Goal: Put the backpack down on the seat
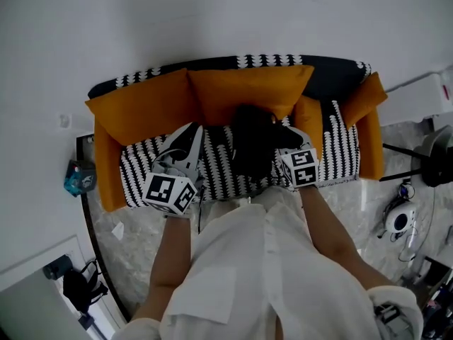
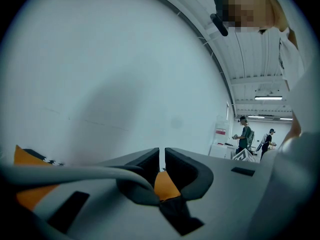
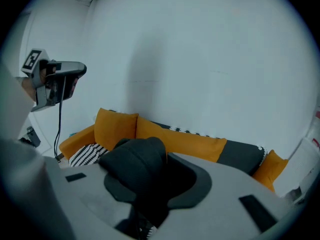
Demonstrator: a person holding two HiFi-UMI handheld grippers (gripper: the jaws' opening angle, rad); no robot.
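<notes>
Sofa (image 1: 138,167): striped black-and-white seat with orange back cushions (image 1: 244,87) and orange arms. It is taken as the landmark for every position below.
Backpack (image 1: 251,144): black. It stands at the middle of the sofa seat with its back to the centre cushion, and from the head view it appears to rest its weight on the seat.
Task standing: judged all but complete. The bag is down and only the withdrawal of the grippers remains.
Right gripper (image 3: 165,159): at the sofa's front edge, right of centre, reaching in over the seat to the bag. Its jaws stand apart. The bag's dark upper fabric bulges between them and over the left one, and no pad is seen pressing, so it reads as let go.
Left gripper (image 2: 162,151): over the left half of the sofa seat and clear of the bag. Its jaws are drawn together to a thin slit with nothing between them; only orange cushion shows through the slit.
Handling, judged: soft cloth shell that folds and slumps and is not fragile. The fabric is matte and unlikely to slip. Its weight cannot be told, and the rounded bulge suggests some contents.
Where to take hold, judged: at the top fold or a carry loop. No loop can be made out in any view.
Risk, judged: the bag may tip forward off the sofa's cushion.
</notes>
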